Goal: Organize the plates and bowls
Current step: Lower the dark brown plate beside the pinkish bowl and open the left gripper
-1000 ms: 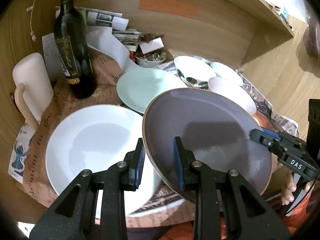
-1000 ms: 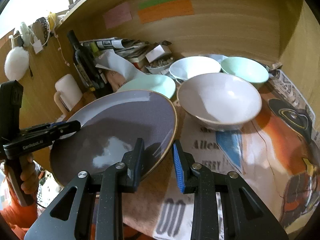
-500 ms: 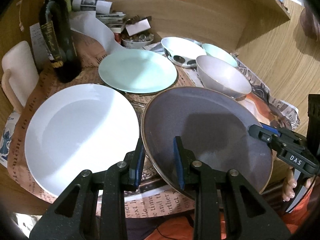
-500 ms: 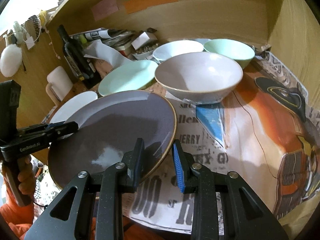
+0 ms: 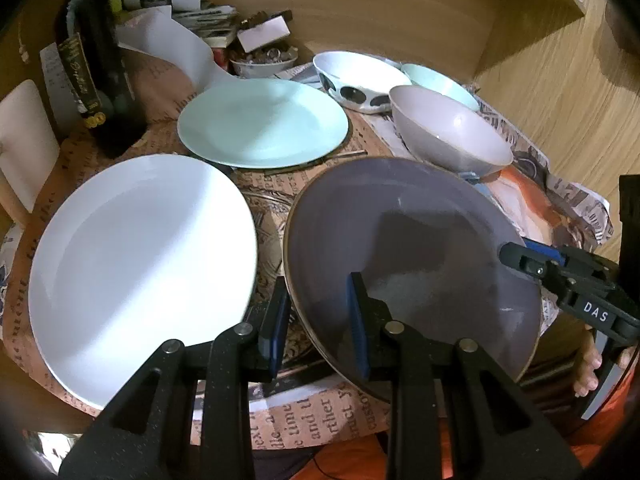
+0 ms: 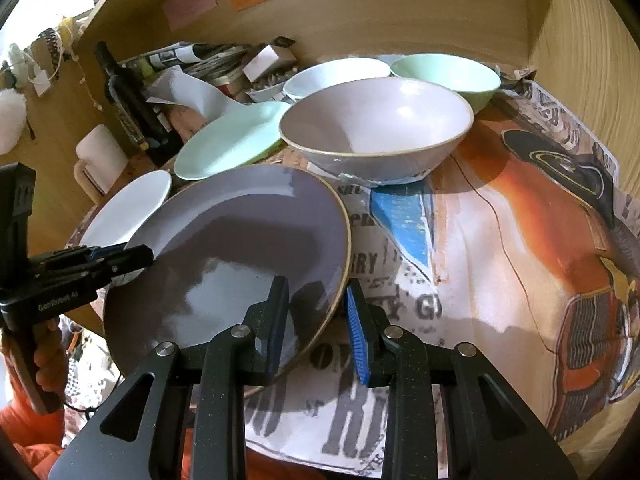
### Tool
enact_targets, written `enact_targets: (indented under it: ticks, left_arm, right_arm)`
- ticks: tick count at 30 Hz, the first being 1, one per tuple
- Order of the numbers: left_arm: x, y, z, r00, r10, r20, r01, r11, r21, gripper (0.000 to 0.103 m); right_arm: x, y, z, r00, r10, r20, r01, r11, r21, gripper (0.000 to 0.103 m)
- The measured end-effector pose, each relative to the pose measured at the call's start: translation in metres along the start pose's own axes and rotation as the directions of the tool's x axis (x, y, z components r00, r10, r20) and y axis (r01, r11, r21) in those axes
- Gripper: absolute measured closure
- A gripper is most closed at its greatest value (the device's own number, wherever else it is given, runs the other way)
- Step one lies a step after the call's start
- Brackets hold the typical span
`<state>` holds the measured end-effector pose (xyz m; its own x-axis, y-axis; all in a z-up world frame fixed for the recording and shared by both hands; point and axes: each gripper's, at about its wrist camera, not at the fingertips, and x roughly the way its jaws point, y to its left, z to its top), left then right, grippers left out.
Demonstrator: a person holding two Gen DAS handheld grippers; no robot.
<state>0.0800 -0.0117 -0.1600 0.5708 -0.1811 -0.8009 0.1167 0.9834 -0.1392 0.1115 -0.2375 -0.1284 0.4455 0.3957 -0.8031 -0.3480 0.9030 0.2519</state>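
Note:
Both grippers hold the grey-purple plate (image 5: 412,248) by opposite rims, tilted above the table's front edge. My left gripper (image 5: 318,326) is shut on its left rim. My right gripper (image 6: 316,320) is shut on its right rim; the plate also shows in the right wrist view (image 6: 232,248). A white plate (image 5: 136,256) lies at the left, a mint plate (image 5: 262,122) behind it. A grey bowl (image 6: 376,128), a spotted white bowl (image 5: 356,80) and a mint bowl (image 6: 448,76) stand at the back right.
A dark wine bottle (image 5: 100,64) and a white mug (image 5: 24,140) stand at the back left. Newspapers, a small dish of bits (image 5: 264,60) and a box clutter the back. Wooden walls close the back and right. Newspaper (image 6: 520,240) covers the table.
The held plate and both grippers have drawn back toward the table's front edge, away from the white plate and bowls. It now hangs lower and nearer the front.

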Motion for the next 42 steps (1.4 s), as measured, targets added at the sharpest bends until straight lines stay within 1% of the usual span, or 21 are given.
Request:
enact_targets:
  ticks: [6, 13, 14, 16, 18, 19, 20, 23, 24, 27, 28, 29, 30, 32, 34, 35, 36, 37, 39, 40, 42]
  left_arm:
    - [0.01, 0.001, -0.003, 1.0, 0.001, -0.025, -0.001, 1.0, 0.007, 0.075]
    - [0.012, 0.001, -0.003, 1.0, 0.004, -0.013, -0.004, 1.0, 0.017, 0.075]
    - [0.012, 0.0, -0.003, 1.0, 0.006, -0.012, -0.006, 1.0, 0.02, 0.075]
    - [0.011, 0.001, -0.003, 1.0, 0.006, -0.01, -0.006, 1.0, 0.027, 0.075]
    - [0.008, 0.0, -0.003, 1.0, 0.026, 0.011, -0.027, 0.999, 0.043, 0.075]
    - [0.005, -0.001, -0.003, 0.998, 0.045, 0.031, -0.047, 0.997, 0.059, 0.073]
    - [0.002, -0.003, -0.002, 0.998, 0.053, 0.046, -0.056, 0.996, 0.069, 0.072]
    - [-0.01, -0.006, 0.001, 0.994, 0.061, 0.093, -0.069, 0.994, 0.089, 0.063]
    - [-0.014, -0.006, 0.002, 0.992, 0.063, 0.11, -0.073, 0.993, 0.092, 0.058]
    - [-0.029, -0.005, 0.006, 0.985, 0.065, 0.161, -0.081, 0.992, 0.094, 0.051]
    - [-0.034, -0.004, 0.008, 0.982, 0.063, 0.178, -0.08, 0.992, 0.093, 0.046]
    - [-0.038, -0.004, 0.009, 0.979, 0.064, 0.191, -0.082, 0.993, 0.09, 0.044]
    - [-0.044, -0.003, 0.011, 0.975, 0.066, 0.213, -0.086, 0.993, 0.085, 0.041]
    - [-0.053, 0.001, 0.012, 0.968, 0.072, 0.239, -0.092, 0.993, 0.074, 0.037]
    - [-0.061, 0.007, 0.015, 0.963, 0.08, 0.257, -0.097, 0.994, 0.054, 0.016]
    - [-0.066, 0.012, 0.016, 0.958, 0.086, 0.273, -0.099, 0.994, 0.037, 0.013]
    - [-0.071, 0.015, 0.016, 0.954, 0.091, 0.287, -0.102, 0.994, 0.024, 0.01]
    - [-0.076, 0.021, 0.017, 0.948, 0.102, 0.303, -0.11, 0.994, 0.008, 0.01]
    - [-0.083, 0.031, 0.018, 0.941, 0.122, 0.316, -0.126, 0.992, -0.01, 0.008]
    - [-0.084, 0.034, 0.018, 0.939, 0.131, 0.319, -0.132, 0.991, -0.018, 0.007]
    - [-0.089, 0.046, 0.019, 0.931, 0.161, 0.329, -0.154, 0.987, -0.046, 0.006]
  right_arm:
    - [0.005, -0.001, 0.001, 1.0, -0.006, -0.013, 0.006, 1.0, 0.004, 0.077]
    - [0.009, -0.003, 0.003, 1.0, -0.009, -0.01, 0.009, 1.0, 0.011, 0.077]
    - [0.009, -0.003, 0.003, 1.0, -0.009, -0.009, 0.009, 1.0, 0.007, 0.075]
    - [0.007, -0.002, 0.004, 1.0, -0.016, 0.0, 0.016, 1.0, 0.003, 0.075]
    - [0.004, -0.001, 0.005, 0.999, -0.033, 0.015, 0.033, 0.999, -0.004, 0.075]
    - [0.001, -0.001, 0.007, 0.999, -0.038, 0.026, 0.038, 0.999, -0.006, 0.072]
    - [-0.002, -0.001, 0.008, 0.999, -0.04, 0.036, 0.04, 0.999, -0.005, 0.067]
    - [-0.012, 0.002, 0.012, 0.995, -0.054, 0.079, 0.055, 0.998, -0.011, 0.057]
    - [-0.017, 0.004, 0.014, 0.993, -0.058, 0.099, 0.06, 0.998, -0.018, 0.056]
    - [-0.028, 0.011, 0.019, 0.987, -0.069, 0.148, 0.075, 0.997, -0.035, 0.047]
    - [-0.031, 0.014, 0.02, 0.984, -0.07, 0.164, 0.077, 0.996, -0.04, 0.042]
    - [-0.035, 0.017, 0.021, 0.981, -0.07, 0.181, 0.079, 0.996, -0.045, 0.038]
    - [-0.038, 0.021, 0.023, 0.977, -0.069, 0.199, 0.081, 0.995, -0.052, 0.036]
    - [-0.043, 0.027, 0.027, 0.971, -0.066, 0.23, 0.082, 0.995, -0.063, 0.027]
    - [-0.047, 0.034, 0.032, 0.964, -0.063, 0.259, 0.083, 0.994, -0.069, 0.023]
    - [-0.048, 0.038, 0.034, 0.961, -0.059, 0.27, 0.082, 0.994, -0.074, 0.021]
    - [-0.049, 0.042, 0.036, 0.958, -0.057, 0.28, 0.083, 0.993, -0.081, 0.021]
    - [-0.049, 0.046, 0.038, 0.956, -0.055, 0.287, 0.084, 0.992, -0.089, 0.019]
    - [-0.048, 0.054, 0.042, 0.954, -0.049, 0.297, 0.083, 0.991, -0.102, 0.016]
    - [-0.047, 0.058, 0.043, 0.954, -0.042, 0.297, 0.078, 0.991, -0.11, 0.015]
    - [-0.042, 0.065, 0.047, 0.957, -0.022, 0.291, 0.06, 0.991, -0.123, 0.014]
